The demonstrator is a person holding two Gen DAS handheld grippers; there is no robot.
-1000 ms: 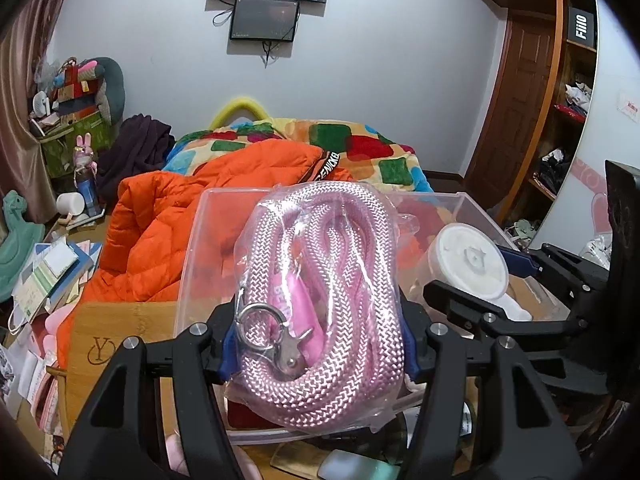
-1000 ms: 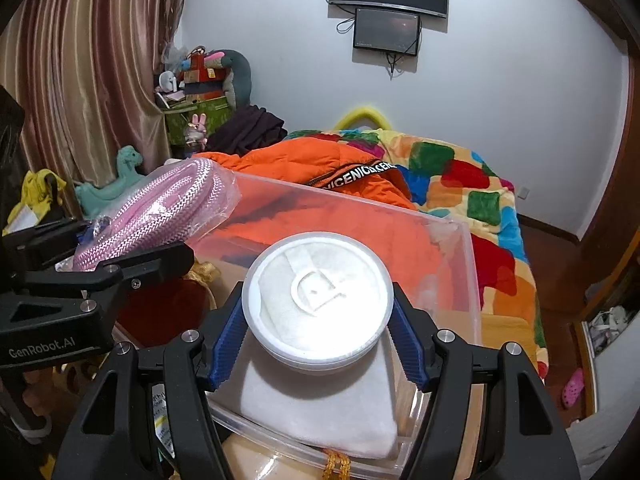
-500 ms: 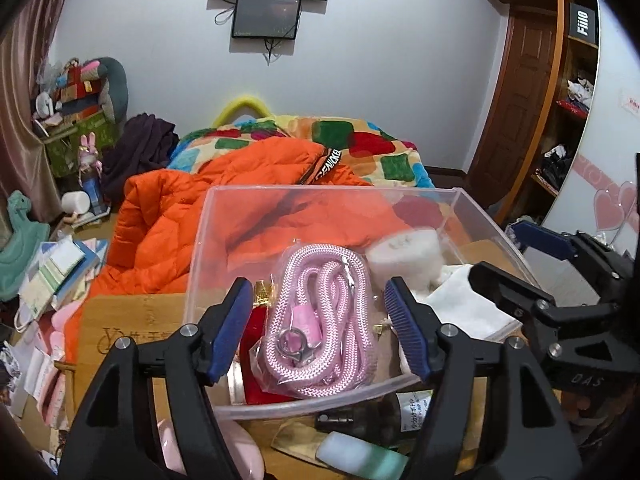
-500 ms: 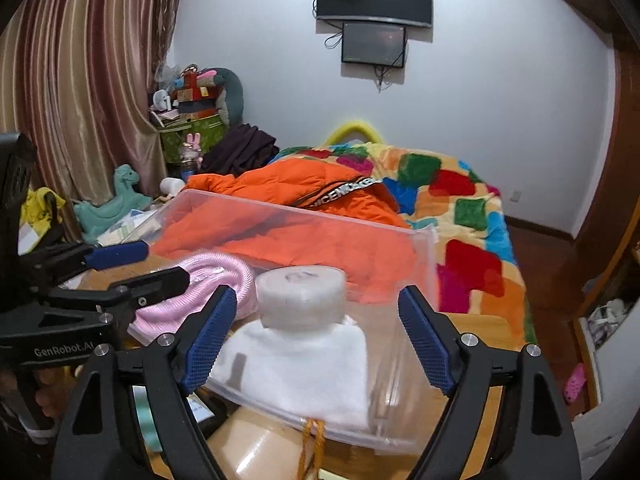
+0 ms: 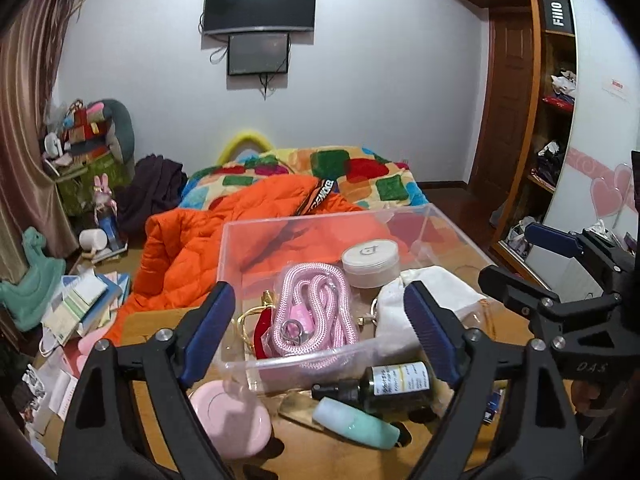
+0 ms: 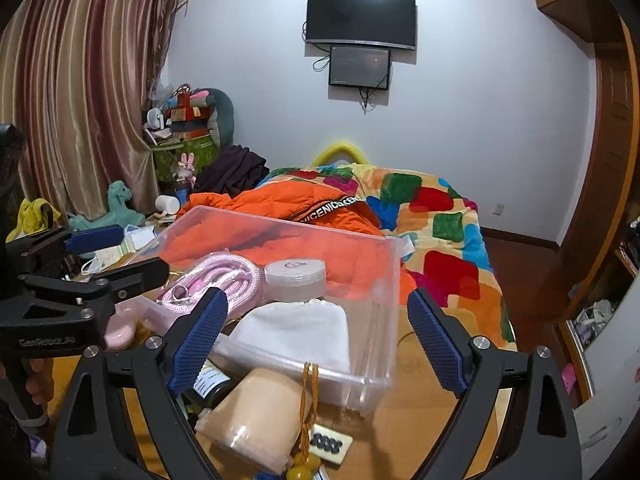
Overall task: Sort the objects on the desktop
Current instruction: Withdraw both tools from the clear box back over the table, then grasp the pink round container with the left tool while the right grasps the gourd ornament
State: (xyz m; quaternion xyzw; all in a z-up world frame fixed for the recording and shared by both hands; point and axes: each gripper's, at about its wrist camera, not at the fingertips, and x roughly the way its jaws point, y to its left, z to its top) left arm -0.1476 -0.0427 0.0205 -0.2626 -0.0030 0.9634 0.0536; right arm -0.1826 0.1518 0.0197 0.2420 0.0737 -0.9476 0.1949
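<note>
A clear plastic bin stands on the wooden desk. Inside lie a bagged pink rope, a round white jar and a white cloth pouch. My left gripper is open and empty, held above the bin's near edge. My right gripper is open and empty, over the bin's near side. In front of the bin lie a dark bottle, a mint tube, a pink round case and a beige pouch.
A mahjong tile and a yellow tassel cord lie on the desk. Behind it are an orange jacket and a colourful bed. Books and clutter lie at the left, a wardrobe at the right.
Both grippers opened and drew back. The left let the bagged pink rope drop into the bin; the right let the white jar drop onto the cloth pouch in the bin.
</note>
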